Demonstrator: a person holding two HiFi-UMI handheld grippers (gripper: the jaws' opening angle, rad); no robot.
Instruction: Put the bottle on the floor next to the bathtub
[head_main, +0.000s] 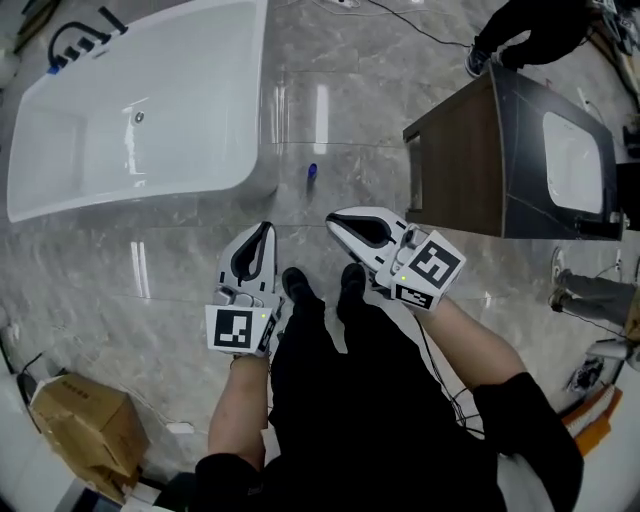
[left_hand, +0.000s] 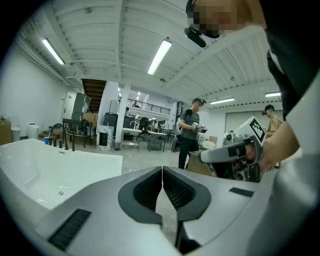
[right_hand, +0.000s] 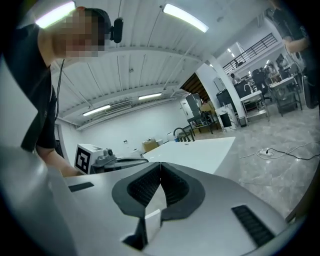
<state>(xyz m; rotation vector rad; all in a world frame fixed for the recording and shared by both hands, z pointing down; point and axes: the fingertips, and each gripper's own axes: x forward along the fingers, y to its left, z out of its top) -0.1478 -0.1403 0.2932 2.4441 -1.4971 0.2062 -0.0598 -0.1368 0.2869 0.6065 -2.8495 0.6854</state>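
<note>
Head view, looking steeply down: you stand on the marble floor (head_main: 200, 280) with both tools level in front of you. The left gripper (head_main: 265, 230) has its fingers (left_hand: 145, 190) pressed together on nothing. The right gripper (head_main: 336, 220) also has its fingers (right_hand: 176, 189) shut and empty. The bottle (head_main: 312, 175) stands on the floor just beside the near corner of the bathtub (head_main: 150, 192), apart from both tools, so the placing looks done.

The risk now is to the bottle itself. It sits ahead of your shoes (head_main: 322, 288), in the open lane between the tub and the brown vanity cabinet (head_main: 460, 170). A step forward or a low swing of either tool could likely tip it, and on so smooth a floor it may well roll or skid away from the tub.

The bottle reads as small and slim, purple-blue, and apparently upright. It is too small here to make out a cap or label. Something so narrow-based would probably topple at a light knock.
</note>
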